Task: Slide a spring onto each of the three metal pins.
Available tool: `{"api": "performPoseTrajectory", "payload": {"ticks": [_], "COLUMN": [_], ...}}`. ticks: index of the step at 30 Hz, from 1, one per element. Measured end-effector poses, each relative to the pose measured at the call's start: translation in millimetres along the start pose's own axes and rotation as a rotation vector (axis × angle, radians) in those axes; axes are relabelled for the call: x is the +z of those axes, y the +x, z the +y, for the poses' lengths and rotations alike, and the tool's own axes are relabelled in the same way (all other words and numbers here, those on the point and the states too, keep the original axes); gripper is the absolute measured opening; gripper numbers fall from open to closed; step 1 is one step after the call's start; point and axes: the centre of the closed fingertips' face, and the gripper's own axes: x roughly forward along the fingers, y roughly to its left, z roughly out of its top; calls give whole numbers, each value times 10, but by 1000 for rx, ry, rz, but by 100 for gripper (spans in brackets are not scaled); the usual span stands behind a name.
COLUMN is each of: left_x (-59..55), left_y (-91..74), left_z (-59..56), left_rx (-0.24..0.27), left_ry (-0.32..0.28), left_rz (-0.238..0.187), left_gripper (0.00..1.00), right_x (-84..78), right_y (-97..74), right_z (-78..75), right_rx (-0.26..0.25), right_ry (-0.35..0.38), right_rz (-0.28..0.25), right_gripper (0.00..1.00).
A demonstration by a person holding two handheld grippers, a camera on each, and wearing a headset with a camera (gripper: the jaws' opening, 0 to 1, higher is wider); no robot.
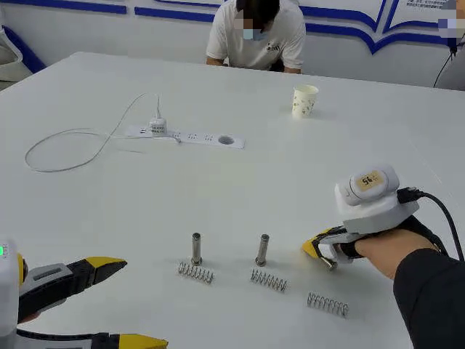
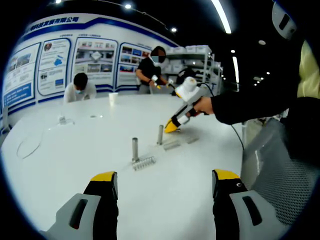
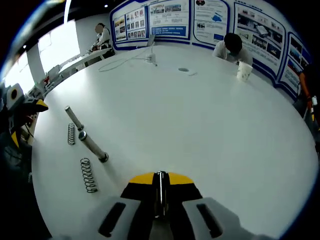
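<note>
Two metal pins stand upright on the white table, one [image 1: 196,249] on the left and one [image 1: 263,249] to its right. A spring [image 1: 195,273] lies before the left pin, a second spring [image 1: 268,280] before the right pin, and a third spring [image 1: 327,304] further right. My right gripper [image 1: 322,252] rests low on the table right of the pins, shut on a third metal pin [image 3: 160,195] held between its jaws. My left gripper [image 1: 127,302] hovers open at the bottom left, nothing between its yellow-tipped jaws [image 2: 165,176].
A white power strip [image 1: 185,135] with a looping cable [image 1: 65,142] lies at the mid-left of the table. A paper cup [image 1: 304,101] stands far right. A person [image 1: 256,36] sits at the far edge.
</note>
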Motion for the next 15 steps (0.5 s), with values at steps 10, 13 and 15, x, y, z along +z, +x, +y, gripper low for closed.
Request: {"api": "performPoseTrajectory", "payload": {"ticks": [10, 13, 15], "left_x": [24, 36, 47], "left_y": [-3, -7, -11], "left_z": [11, 7, 8], "left_rx": [3, 4, 5], "left_ry": [2, 7, 7], "left_rz": [-10, -12, -16], "left_gripper": [78, 78, 78], "right_x": [32, 66, 85], "right_y": [-123, -210, -278], "right_z": [28, 29, 49], "right_rx": [-6, -11, -11], "right_ry": [9, 9, 10], "right_rz": [-26, -50, -67], "right_gripper": [9, 9, 9]}}
